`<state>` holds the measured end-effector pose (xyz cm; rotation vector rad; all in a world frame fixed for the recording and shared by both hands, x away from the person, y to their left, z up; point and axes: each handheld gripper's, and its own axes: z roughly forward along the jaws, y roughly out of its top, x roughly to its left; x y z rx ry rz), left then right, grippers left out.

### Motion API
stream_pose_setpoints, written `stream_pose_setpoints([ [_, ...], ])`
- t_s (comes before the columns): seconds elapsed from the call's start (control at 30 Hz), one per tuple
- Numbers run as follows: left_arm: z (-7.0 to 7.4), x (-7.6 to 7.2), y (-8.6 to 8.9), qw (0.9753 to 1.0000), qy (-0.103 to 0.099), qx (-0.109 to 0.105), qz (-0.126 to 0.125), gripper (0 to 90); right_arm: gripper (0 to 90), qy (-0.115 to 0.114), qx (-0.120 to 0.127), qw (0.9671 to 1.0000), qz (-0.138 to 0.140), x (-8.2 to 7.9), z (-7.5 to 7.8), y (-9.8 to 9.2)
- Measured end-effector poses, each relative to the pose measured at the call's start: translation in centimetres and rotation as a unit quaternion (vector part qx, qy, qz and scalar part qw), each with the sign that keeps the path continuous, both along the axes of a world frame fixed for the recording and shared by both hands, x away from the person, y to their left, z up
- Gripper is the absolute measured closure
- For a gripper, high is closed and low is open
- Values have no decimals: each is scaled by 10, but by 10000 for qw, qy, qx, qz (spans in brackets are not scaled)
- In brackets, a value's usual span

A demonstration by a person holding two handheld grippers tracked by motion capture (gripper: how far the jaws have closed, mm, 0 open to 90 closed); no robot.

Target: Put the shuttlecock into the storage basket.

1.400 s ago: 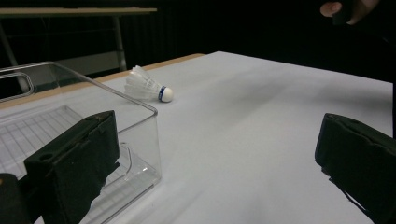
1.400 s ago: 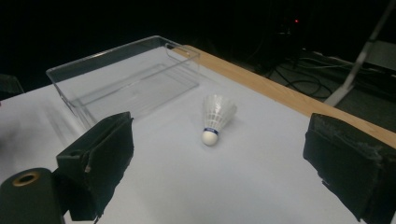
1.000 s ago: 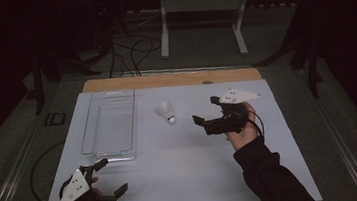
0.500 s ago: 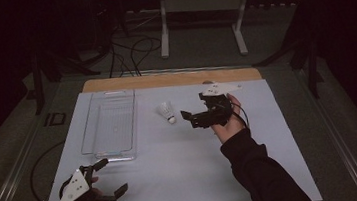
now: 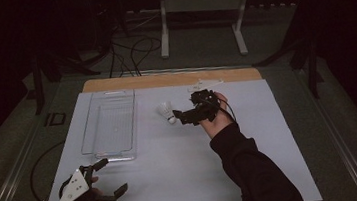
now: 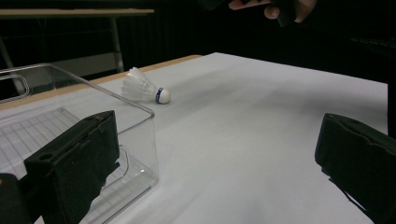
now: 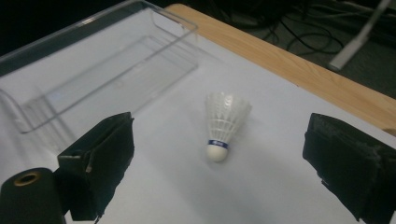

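A white feathered shuttlecock [image 5: 167,112] with a blue band lies on its side on the white table top [image 5: 184,170], cork toward the person. My right gripper [image 5: 185,108] is open just to its right. In the right gripper view the shuttlecock [image 7: 223,126] lies ahead, between the two spread jaws of the right gripper [image 7: 226,161], untouched. My left gripper [image 5: 110,177] rests open at the near left corner with nothing in it. From the left gripper view, the shuttlecock [image 6: 144,89] lies far beyond the left gripper [image 6: 219,172].
A clear plastic tray [image 5: 86,140] with nothing in it stands at the left of the table, left of the shuttlecock; its near corner [image 6: 140,112] is close to the left gripper. A wooden strip [image 5: 164,79] runs along the far edge. Cables and a metal stand [image 5: 196,3] lie beyond.
My right gripper has moved left toward the shuttlecock, staying open. The left gripper has not moved.
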<state>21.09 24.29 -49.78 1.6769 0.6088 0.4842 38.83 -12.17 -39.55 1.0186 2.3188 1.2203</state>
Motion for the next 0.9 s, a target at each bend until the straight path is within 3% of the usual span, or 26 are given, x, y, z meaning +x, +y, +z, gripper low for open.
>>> stream_pose_setpoints([
  [0.4, 0, 0, 0, 10000, 13, -4, -26, 2, 90, 250, -324, 9990, -201, 16, -4, 13],
  [0.57, 0, 0, 0, 10000, 20, -9, -27, 2, 90, 560, -564, 9967, -140, 26, -9, 19],
  [0.9, 0, 0, -1, 10000, 29, -12, -40, 2, 90, 766, -744, 9942, -110, 34, -12, 30],
])
